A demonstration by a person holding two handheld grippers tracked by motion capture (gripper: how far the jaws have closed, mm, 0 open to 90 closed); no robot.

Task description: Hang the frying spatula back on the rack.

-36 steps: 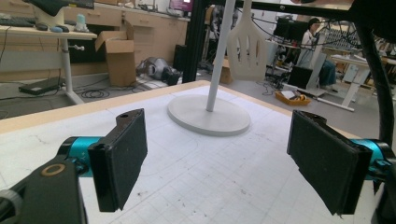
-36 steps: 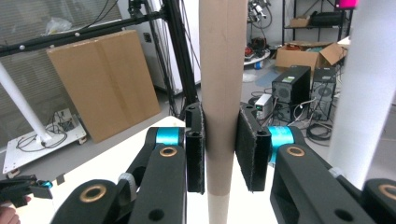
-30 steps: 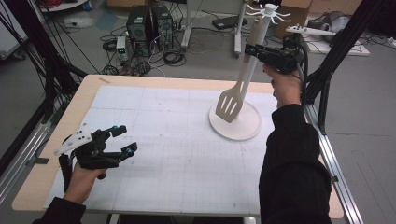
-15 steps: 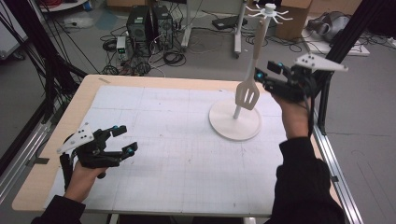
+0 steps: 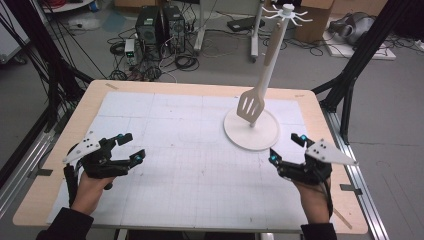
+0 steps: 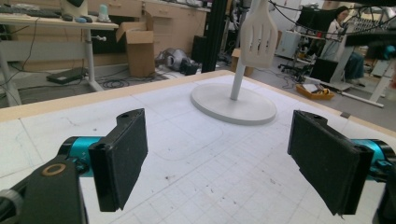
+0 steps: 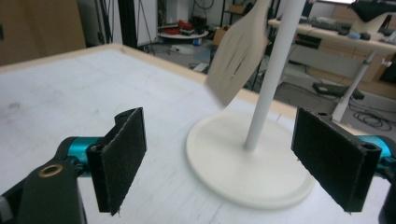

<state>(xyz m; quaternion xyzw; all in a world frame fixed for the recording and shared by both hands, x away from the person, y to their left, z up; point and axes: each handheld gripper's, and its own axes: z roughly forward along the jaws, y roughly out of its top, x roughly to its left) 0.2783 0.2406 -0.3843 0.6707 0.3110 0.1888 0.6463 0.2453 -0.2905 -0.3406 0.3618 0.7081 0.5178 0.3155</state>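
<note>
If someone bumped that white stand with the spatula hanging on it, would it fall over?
Probably not easily: the stand has a wide, flat round base under a thin pole. The spatula hangs free from a top hook, so it would likely swing and might slip off.

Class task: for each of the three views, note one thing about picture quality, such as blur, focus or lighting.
High view: even, soft light, only faint shadows on the table. Left gripper view: the spatula and stand look sharp, the near jaws slightly soft. Right gripper view: the spatula is smeared by motion blur, while the stand's pole is fairly crisp.
</note>
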